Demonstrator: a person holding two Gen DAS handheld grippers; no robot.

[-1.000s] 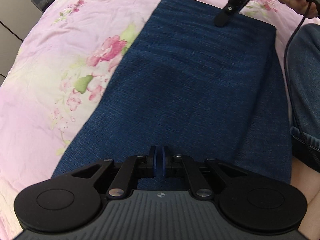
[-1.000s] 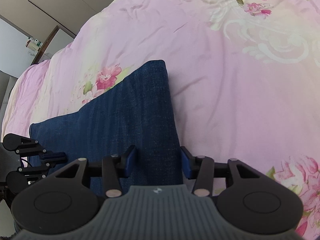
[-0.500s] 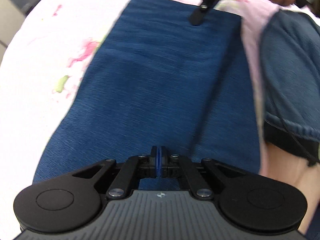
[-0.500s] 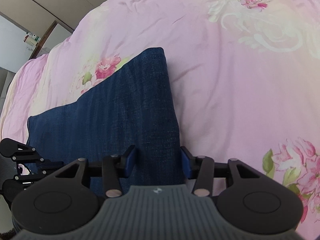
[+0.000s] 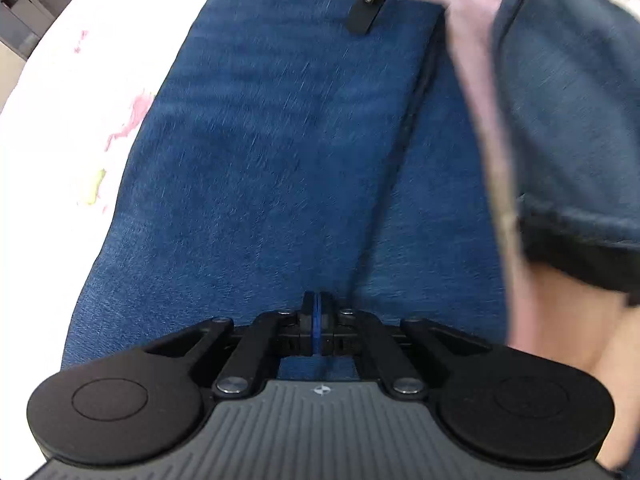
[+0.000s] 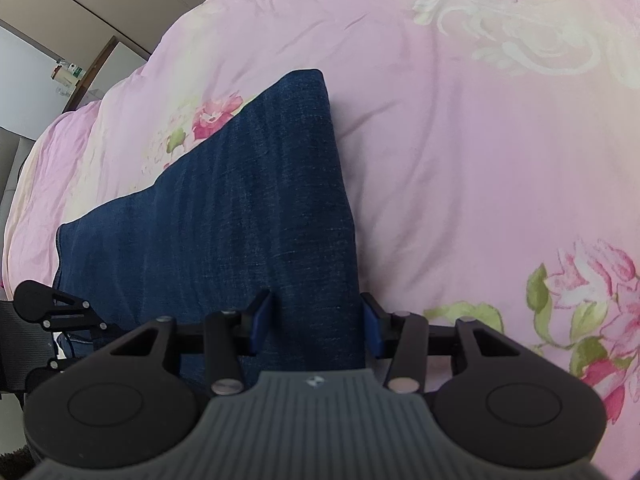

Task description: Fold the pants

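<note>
Pressing its two blue-padded fingers fully together, the left tool [image 5: 318, 322] points steeply down over the near end of the folded dark-blue denim pants [image 5: 256, 168], its pads closed with no cloth visibly between them. From its own camera the denim spreads away as a long, flat rectangle, with a folded edge running lengthwise to the right of the tool's tip. The view there is blurred, so whether the closed tips touch the fabric cannot be told.

At the far end of the same rectangle, the right tool [image 5: 370, 4] comes down onto the pants. In its own camera, the right tool [image 6: 316, 322] stands part-way open, its blue pads [image 6: 258, 320] set on either side of a strip of the denim [image 6: 240, 216] along the cloth's right edge; the fabric fills the gap, but whether the pads press on it cannot be told. The left tool [image 6: 60, 320] shows at the left border of this view, at the other end of the cloth.

The pants lie on a pink bedspread with a floral print [image 6: 460, 152], covering a bed. Beside the bed's edge, in the left camera, is a person's leg in denim shorts [image 5: 568, 128].
</note>
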